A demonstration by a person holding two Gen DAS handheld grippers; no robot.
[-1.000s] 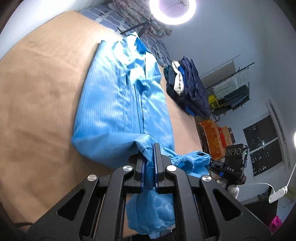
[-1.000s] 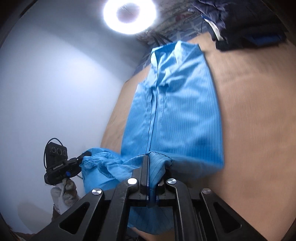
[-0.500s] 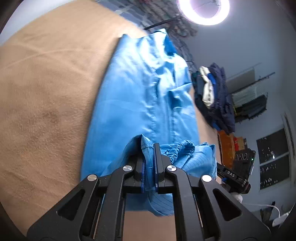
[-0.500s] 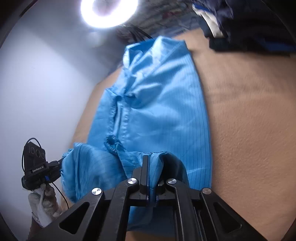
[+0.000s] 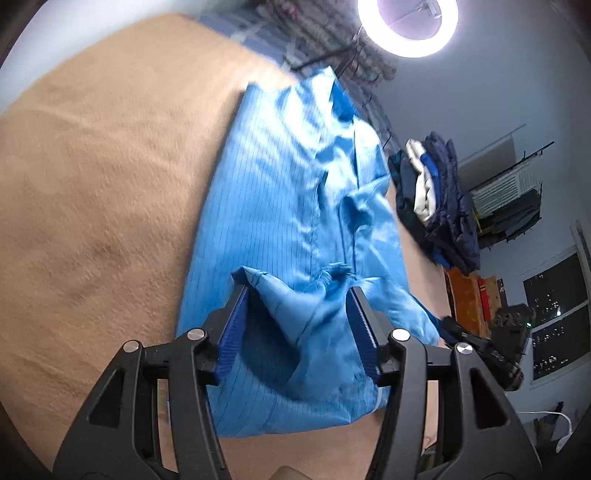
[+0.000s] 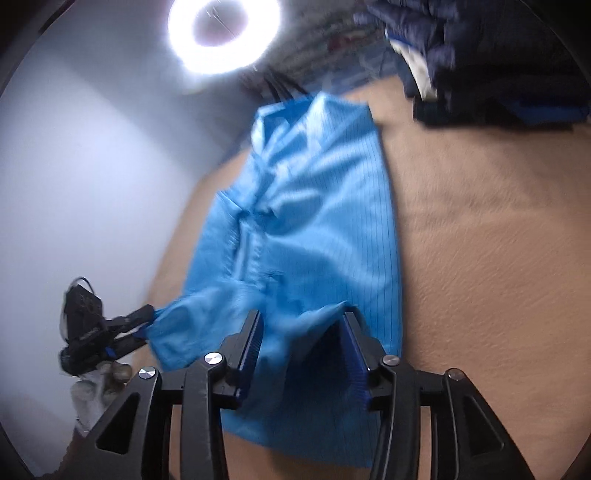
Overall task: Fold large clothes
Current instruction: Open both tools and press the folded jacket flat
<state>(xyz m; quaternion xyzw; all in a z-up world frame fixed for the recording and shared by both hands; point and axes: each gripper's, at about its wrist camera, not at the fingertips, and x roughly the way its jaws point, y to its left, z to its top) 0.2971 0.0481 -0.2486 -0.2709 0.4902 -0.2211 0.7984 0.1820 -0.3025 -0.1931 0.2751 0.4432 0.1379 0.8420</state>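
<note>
Shirt (image 5: 295, 206) hem just freed as both grippers' jaws have opened half-wide; loose fold may spring back.

left hand-held gripper (image 5: 297, 295): black frame | blue ribbed pads | silver screws

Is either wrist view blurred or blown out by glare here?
Left wrist: ring light blown out at top, shirt mildly smeared, fisheye bends the edges. Right wrist: ring light flares too, shirt and dark clothes pile clearly motion-blurred.
</note>
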